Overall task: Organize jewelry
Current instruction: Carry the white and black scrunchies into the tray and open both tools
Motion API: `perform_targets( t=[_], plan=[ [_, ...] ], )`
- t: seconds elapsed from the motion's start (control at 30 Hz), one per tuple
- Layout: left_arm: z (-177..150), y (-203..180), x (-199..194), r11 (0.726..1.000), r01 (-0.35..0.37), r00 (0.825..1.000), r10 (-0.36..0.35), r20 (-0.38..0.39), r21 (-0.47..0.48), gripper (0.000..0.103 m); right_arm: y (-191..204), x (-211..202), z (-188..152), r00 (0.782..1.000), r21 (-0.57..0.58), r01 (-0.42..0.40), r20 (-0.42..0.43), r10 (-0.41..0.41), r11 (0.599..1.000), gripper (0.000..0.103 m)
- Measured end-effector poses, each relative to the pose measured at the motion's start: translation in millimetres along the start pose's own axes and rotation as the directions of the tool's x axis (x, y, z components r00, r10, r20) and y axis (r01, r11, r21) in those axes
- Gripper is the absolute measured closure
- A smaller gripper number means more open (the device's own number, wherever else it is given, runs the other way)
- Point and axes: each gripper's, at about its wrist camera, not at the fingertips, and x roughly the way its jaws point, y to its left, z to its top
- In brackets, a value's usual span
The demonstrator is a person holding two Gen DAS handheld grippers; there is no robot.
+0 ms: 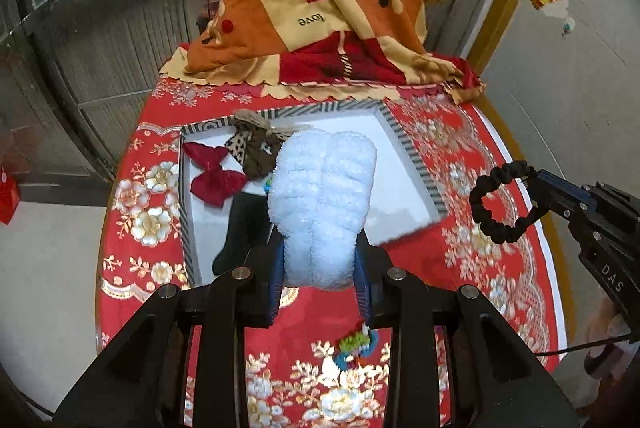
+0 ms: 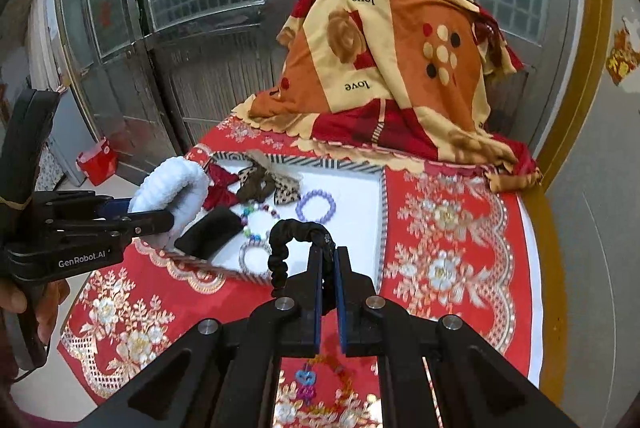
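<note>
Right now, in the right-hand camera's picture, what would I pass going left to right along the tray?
White fluffy scrunchie held by the left gripper → red bow → leopard-print bow → purple bead bracelet → the tray's striped right rim.

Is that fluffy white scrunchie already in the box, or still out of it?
Out. The left gripper holds the white scrunchie in the air near the striped box's left edge, above the bows lying inside.
</note>
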Motion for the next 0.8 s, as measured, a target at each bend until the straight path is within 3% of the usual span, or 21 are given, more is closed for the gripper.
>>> perform_targets(
  t=[0.4,0.8],
  plan=[
    [27,-4,71,0.998,-0.011,0.995,0.005,-0.1,-0.062,0.075,-25,82,36,0.998,0.004,-0.026,-0.066,0.026,1.0,0.098],
    [37,-18,136,0.996,-0.035,0.982,0.02,-0.19,-0.077,0.075,-62,168,43,0.986,0.061,-0.05,-0.154,0.059,0.997,0.098]
  ],
)
